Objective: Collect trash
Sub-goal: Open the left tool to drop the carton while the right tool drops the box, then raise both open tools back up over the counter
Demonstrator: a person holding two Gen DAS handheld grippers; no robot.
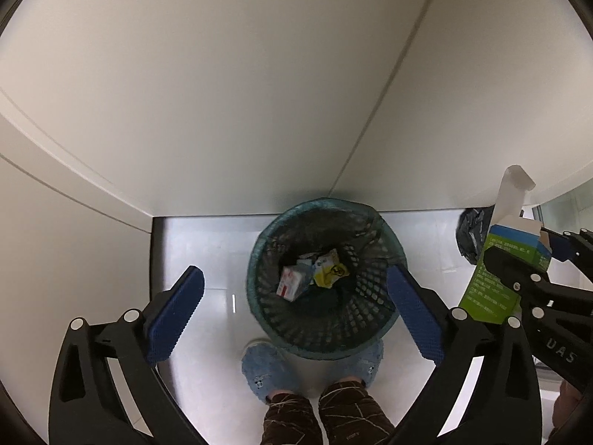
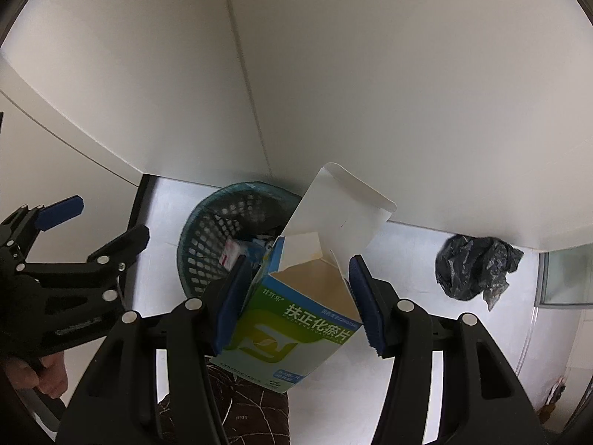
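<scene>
A dark mesh waste basket (image 1: 326,333) with a liner stands on the floor below; a red-white carton (image 1: 291,282) and a yellow wrapper (image 1: 330,270) lie inside. My left gripper (image 1: 296,296) is open and empty above the basket, which shows between its fingers. My right gripper (image 2: 296,296) is shut on an opened green, blue and white medicine box (image 2: 296,322), held above and to the right of the basket (image 2: 207,244). The box (image 1: 493,289) and the right gripper (image 1: 526,256) also show in the left wrist view at the right. The left gripper (image 2: 96,218) shows at the left of the right wrist view.
A crumpled black plastic bag (image 2: 474,270) lies on the floor to the right of the basket. A white tabletop (image 1: 222,92) fills the upper half, its edge just behind the basket. The person's feet in blue slippers (image 1: 267,371) stand against the basket's near side.
</scene>
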